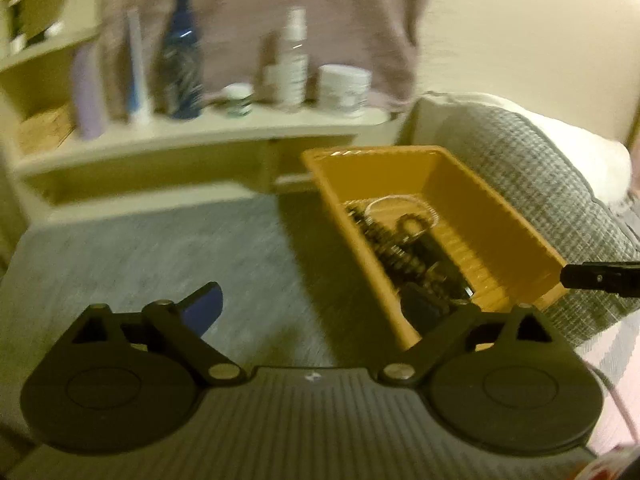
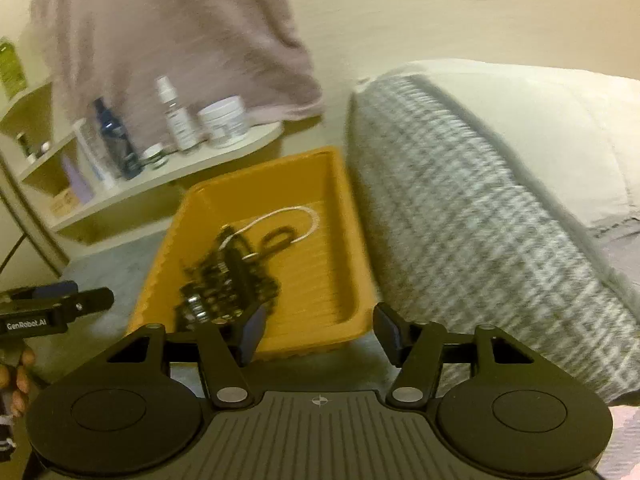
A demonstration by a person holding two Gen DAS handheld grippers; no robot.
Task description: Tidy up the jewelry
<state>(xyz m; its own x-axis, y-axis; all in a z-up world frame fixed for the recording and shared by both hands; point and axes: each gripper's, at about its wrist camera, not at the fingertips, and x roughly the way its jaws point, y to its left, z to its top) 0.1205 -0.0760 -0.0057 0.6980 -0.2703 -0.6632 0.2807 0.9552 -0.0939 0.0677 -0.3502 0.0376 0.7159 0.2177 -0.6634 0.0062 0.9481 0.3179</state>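
Observation:
An orange tray (image 1: 500,200) rests on a grey bedcover and holds a tangled heap of dark jewelry (image 1: 404,248). From the right wrist the tray (image 2: 340,208) sits straight ahead, with the dark chains and beads (image 2: 224,280) piled at its left and a thin white loop (image 2: 288,212) behind them. My left gripper (image 1: 314,308) is open and empty, straddling the tray's near left wall. My right gripper (image 2: 320,332) is open over the tray's near rim, nothing between its blue pads. Each gripper shows at the edge of the other's view: the right gripper (image 1: 600,278) and the left gripper (image 2: 52,308).
A cream shelf (image 1: 240,124) behind the tray carries bottles (image 1: 182,56) and a white jar (image 1: 344,88). A grey patterned pillow (image 2: 480,216) lies against the tray's right side. A dusky pink cloth (image 2: 168,40) hangs over the shelf. A person's fingers (image 2: 16,380) show at lower left.

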